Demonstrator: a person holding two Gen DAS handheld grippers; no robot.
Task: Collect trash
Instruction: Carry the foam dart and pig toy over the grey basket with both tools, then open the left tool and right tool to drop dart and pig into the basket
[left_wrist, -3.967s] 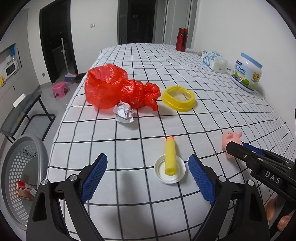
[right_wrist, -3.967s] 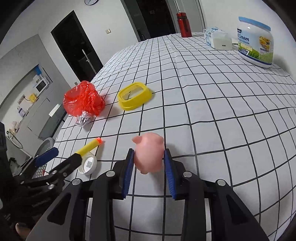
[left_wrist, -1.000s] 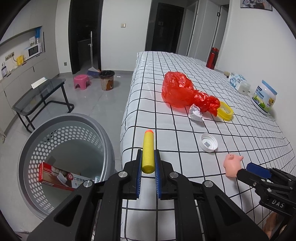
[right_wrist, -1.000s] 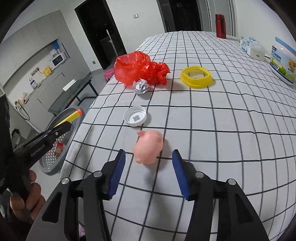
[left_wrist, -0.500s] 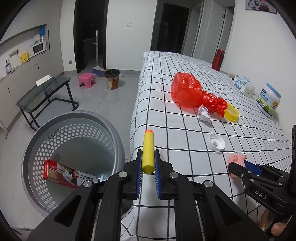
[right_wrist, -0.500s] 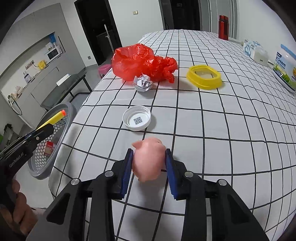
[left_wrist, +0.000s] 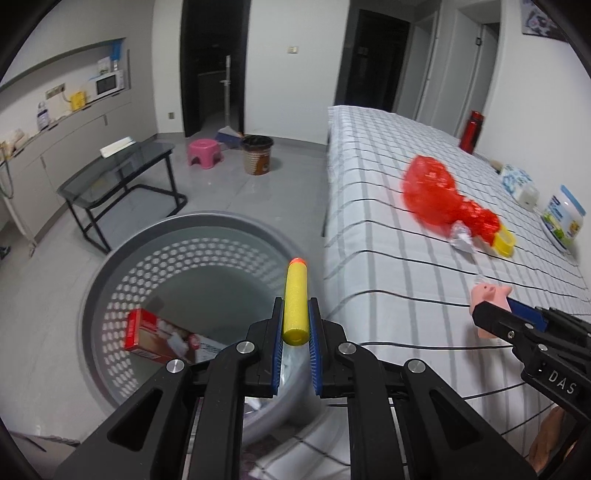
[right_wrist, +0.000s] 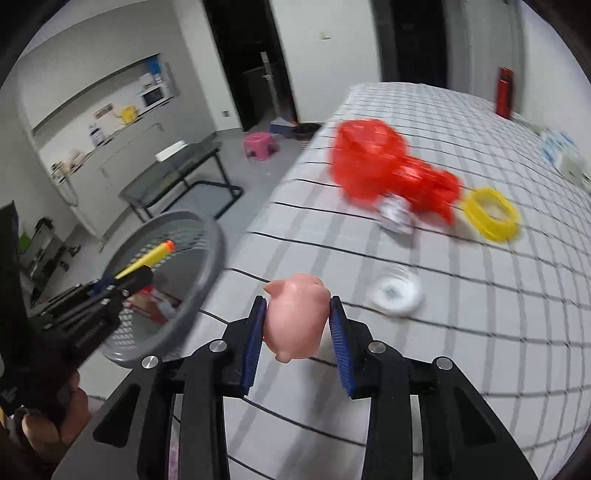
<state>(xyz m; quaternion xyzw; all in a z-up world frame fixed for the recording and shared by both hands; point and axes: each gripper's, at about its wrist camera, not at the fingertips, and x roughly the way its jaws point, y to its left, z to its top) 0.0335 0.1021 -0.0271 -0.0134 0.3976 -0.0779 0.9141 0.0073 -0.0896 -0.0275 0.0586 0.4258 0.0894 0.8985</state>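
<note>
At lower centre of the left view, the left tool (left_wrist: 295, 334) gripped a yellow foam dart (left_wrist: 295, 299) above the grey basket (left_wrist: 110, 266). At lower centre of the right view, the right tool (right_wrist: 297, 325) had closed on a pink pig toy (right_wrist: 297, 317) over the checked tabletop (right_wrist: 461, 314).

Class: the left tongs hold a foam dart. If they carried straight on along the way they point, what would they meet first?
Probably the grey laundry basket: the left tongs aim down into its open mouth, toward the red box inside; depth is uncertain.
</note>
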